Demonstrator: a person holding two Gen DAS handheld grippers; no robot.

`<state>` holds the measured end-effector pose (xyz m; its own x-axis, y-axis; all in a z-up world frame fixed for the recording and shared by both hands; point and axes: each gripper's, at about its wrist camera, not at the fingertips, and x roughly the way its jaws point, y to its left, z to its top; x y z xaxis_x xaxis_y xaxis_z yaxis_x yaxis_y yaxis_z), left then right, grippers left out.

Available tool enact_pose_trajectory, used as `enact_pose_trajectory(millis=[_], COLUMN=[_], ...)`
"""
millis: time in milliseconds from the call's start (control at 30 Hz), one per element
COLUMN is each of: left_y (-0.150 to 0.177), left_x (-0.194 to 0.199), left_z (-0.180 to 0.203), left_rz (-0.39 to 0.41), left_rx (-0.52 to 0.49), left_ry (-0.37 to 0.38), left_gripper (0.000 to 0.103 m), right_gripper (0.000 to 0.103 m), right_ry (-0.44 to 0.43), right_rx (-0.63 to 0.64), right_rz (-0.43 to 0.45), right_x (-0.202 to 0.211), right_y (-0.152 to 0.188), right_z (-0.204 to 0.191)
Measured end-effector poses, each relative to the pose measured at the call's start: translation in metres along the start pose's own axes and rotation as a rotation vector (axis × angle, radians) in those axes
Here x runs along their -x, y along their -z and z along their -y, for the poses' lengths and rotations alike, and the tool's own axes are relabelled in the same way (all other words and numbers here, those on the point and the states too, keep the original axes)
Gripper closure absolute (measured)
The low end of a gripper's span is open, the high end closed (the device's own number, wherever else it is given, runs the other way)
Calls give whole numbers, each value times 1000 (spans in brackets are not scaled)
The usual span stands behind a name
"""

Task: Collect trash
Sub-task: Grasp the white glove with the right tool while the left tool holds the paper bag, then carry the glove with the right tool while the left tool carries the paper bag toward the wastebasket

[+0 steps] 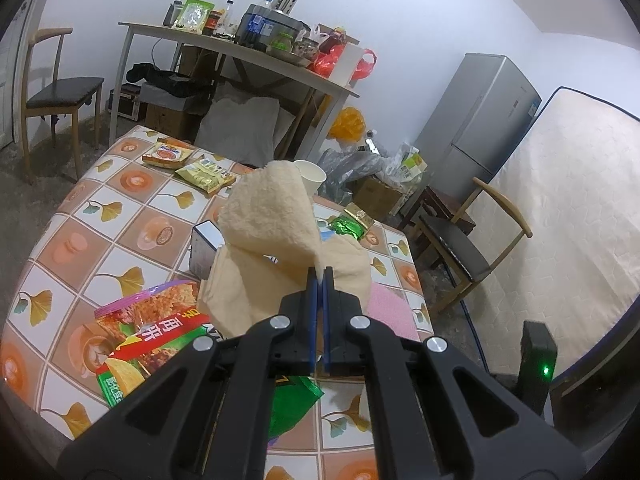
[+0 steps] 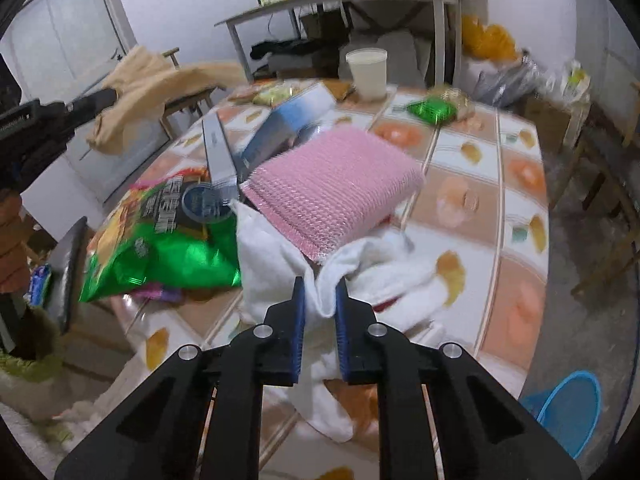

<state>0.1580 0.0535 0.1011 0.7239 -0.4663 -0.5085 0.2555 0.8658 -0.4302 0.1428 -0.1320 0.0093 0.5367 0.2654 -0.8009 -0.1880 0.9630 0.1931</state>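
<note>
My left gripper (image 1: 320,274) is shut on a beige towel (image 1: 276,216) and holds it up above the patterned table (image 1: 120,216); the towel also shows hanging at the left of the right wrist view (image 2: 136,88). My right gripper (image 2: 320,292) is shut on a fold of a white cloth (image 2: 360,264) that lies on the table (image 2: 480,184). Snack bags lie beside: a green and red chip bag (image 1: 152,340), also in the right wrist view (image 2: 160,240). A pink mesh pad (image 2: 336,184) lies partly on the white cloth. A white paper cup (image 2: 368,72) stands at the far edge.
A small green wrapper (image 2: 432,110) and a blue-white box (image 2: 288,128) lie on the table. Two snack packets (image 1: 188,164) lie at the far side. A blue bin (image 2: 568,408) stands on the floor at right. Chairs (image 1: 472,248), a fridge (image 1: 476,120) and a cluttered desk (image 1: 240,48) stand around.
</note>
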Motion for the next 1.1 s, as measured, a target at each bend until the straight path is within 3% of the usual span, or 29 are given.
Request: enact_pose_trajectory(millis=[100,267,300,367,433,533,667,833,1100], left_y=[2,4,4,4,4,5,6,7,8], left_x=[2,5,5,6,8,11,11,11,17], left_z=[3,5,5,6,9,10,8,6,3], left_rz=[-2,-2,0,3,7,12,10,13,39], left_rx=[-2,-4,-3,1,-7,-13,-10,-3,8], left_ry=[4,0,-1,1,3,3,1,7,28], left_gripper=[103,103,103,103,103,103,103,103,103], right_gripper=[89,92,92,92,92,92,92,92,92], right_ry=[-45,-399,-427,-401,-488,-468,-679,-703,-750], right_rx=[-34,-176,-196,-195,-179,-178,-229,-357,-430], right_rz=[-37,56,72,58,82,71,104,121,220], right_x=[0,28,32,33,39,38,42,36,50], right_y=[10,14,15,15,17,18,23,28,31], right_z=[2,12,14,10,4,2,6,27,45])
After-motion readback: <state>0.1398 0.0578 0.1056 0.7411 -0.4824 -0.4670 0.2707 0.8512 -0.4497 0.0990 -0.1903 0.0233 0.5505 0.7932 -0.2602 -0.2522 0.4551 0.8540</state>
